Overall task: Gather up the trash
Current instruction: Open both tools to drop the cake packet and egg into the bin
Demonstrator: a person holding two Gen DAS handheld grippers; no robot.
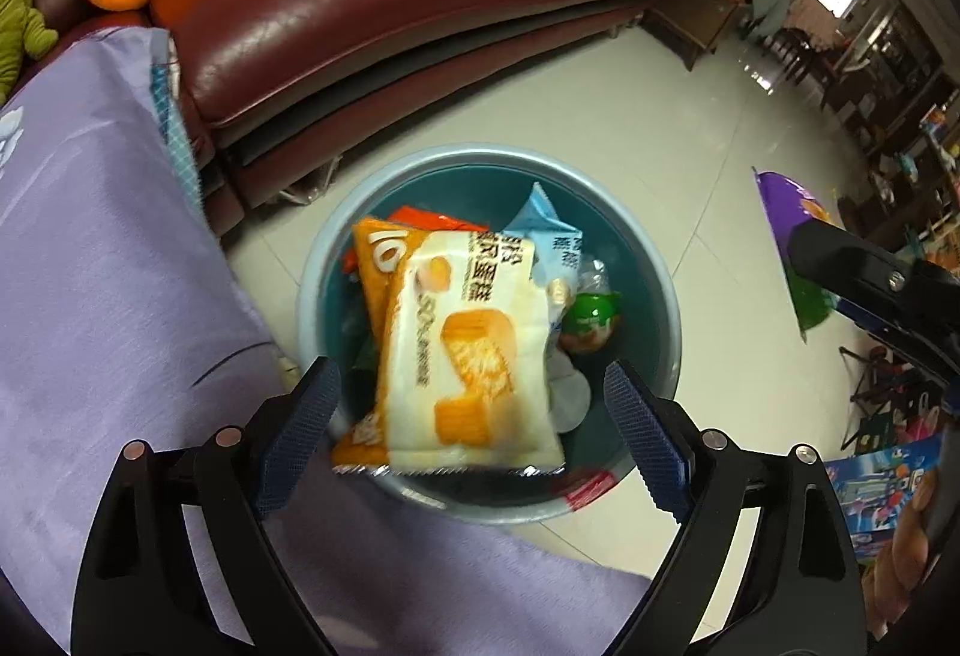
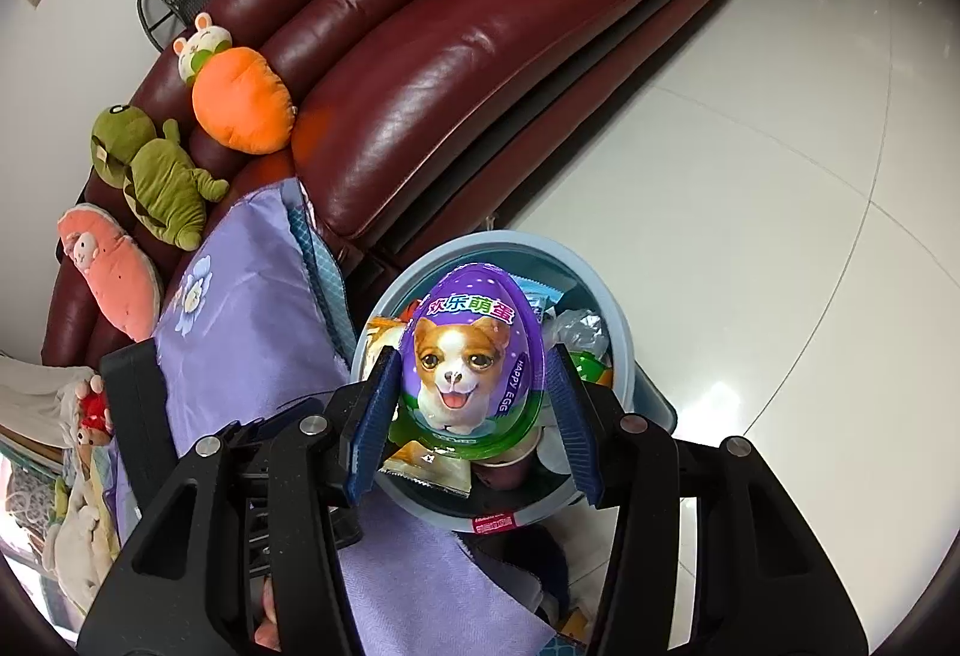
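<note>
The left hand-held gripper (image 1: 471,416) is spread wide with a light, crinkly cake wrapper (image 1: 462,350) loose over the blue bin (image 1: 312,260), while the right hand-held gripper (image 2: 474,410) looks spread around, maybe barely touching, the slick plastic toy-egg shell (image 2: 474,362), best squeezed across its widest middle.

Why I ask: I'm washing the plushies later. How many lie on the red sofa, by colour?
Orange carrot plush: 1
Green plush: 1
Pink plush: 1
Total: 3
</note>
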